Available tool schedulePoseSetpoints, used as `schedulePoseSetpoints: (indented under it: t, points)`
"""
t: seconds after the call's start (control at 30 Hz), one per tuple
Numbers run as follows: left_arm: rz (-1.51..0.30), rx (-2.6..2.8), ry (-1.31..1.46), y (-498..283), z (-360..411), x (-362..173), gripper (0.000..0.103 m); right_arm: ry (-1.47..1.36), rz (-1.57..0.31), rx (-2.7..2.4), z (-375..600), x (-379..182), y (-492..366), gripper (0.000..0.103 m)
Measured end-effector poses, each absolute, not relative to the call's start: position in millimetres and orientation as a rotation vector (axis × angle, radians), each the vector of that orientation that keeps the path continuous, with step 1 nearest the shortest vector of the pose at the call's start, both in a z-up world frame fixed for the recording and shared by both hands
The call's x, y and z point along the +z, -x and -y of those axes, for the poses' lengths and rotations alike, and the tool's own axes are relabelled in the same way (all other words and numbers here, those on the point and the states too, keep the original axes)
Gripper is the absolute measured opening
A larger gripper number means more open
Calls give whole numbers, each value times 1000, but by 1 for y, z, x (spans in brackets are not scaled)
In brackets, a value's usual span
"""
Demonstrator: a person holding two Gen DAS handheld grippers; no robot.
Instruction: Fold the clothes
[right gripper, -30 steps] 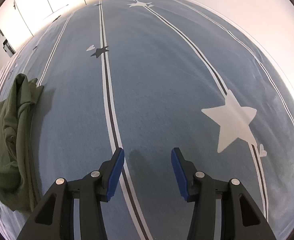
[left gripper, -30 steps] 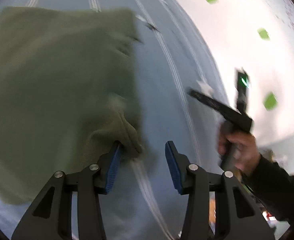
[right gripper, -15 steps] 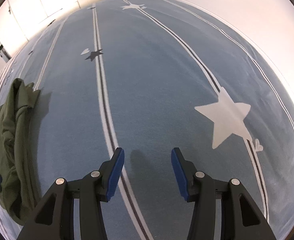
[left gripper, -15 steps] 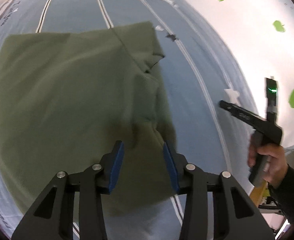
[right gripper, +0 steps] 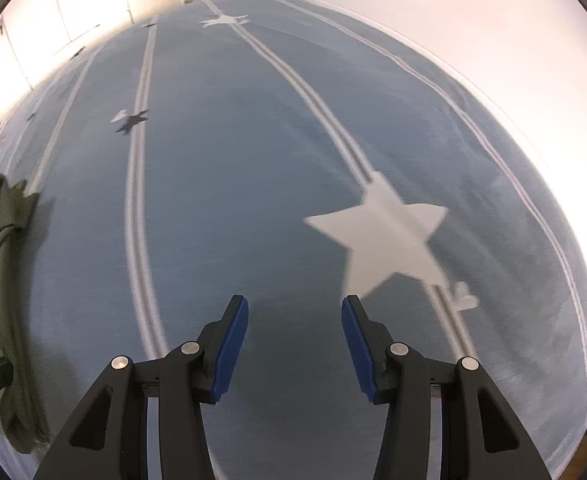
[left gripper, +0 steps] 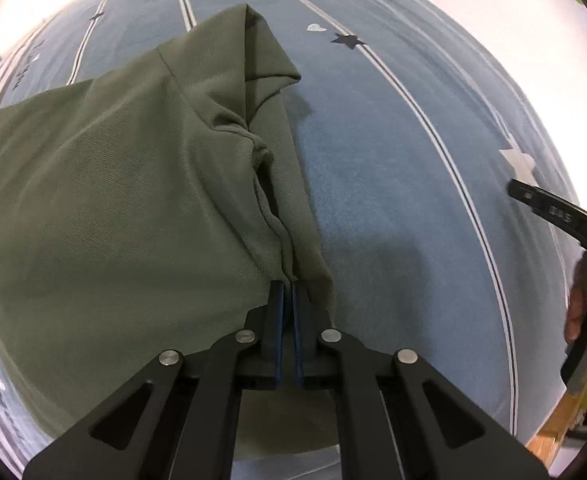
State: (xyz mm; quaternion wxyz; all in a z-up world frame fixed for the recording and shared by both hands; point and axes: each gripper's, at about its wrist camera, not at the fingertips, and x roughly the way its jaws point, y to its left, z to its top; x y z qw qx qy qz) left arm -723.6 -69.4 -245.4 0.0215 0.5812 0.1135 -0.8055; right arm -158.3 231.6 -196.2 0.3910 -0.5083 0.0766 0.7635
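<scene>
Left wrist view: we clamp our left gripper (left gripper: 287, 300) on the olive garment's (left gripper: 113, 208) right edge at lower centre, folds running up-frame, while our right gripper (right gripper: 295, 340) hovers spread, farther off.

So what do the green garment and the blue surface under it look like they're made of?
The olive-green garment looks like a soft matte knit, perhaps cotton: a fine ribbed weave shows and it bunches where the left tool pinches it. The blue star-patterned surface looks like a short-pile carpet or fleece blanket, with faint brushed streaks.
</scene>
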Motion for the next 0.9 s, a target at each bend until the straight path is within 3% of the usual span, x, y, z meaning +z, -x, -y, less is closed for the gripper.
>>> schedulePoseSetpoints:
  t: [0.2, 0.27, 0.37, 0.57, 0.77, 0.9]
  points:
    - [-341, -2433, -1798, 727, 65, -244, 4, 1276, -184, 1860, -251, -192, 128, 49]
    - [-380, -2457, -1795, 726, 67, -240, 14, 1264, -172, 1853, -254, -190, 120, 58]
    - [-384, -2531, -1784, 723, 67, -228, 25, 1243, -153, 1839, -259, -188, 113, 60]
    - [-325, -2643, -1516, 723, 98, -189, 27, 1206, -149, 1823, -270, -185, 106, 60]
    - [-401, -2507, -1546, 771, 145, -211, 27, 1187, -189, 1828, -278, -180, 104, 60]
    - [-331, -2541, -1567, 796, 148, -221, 27, 1198, -193, 1857, -277, -180, 113, 60]
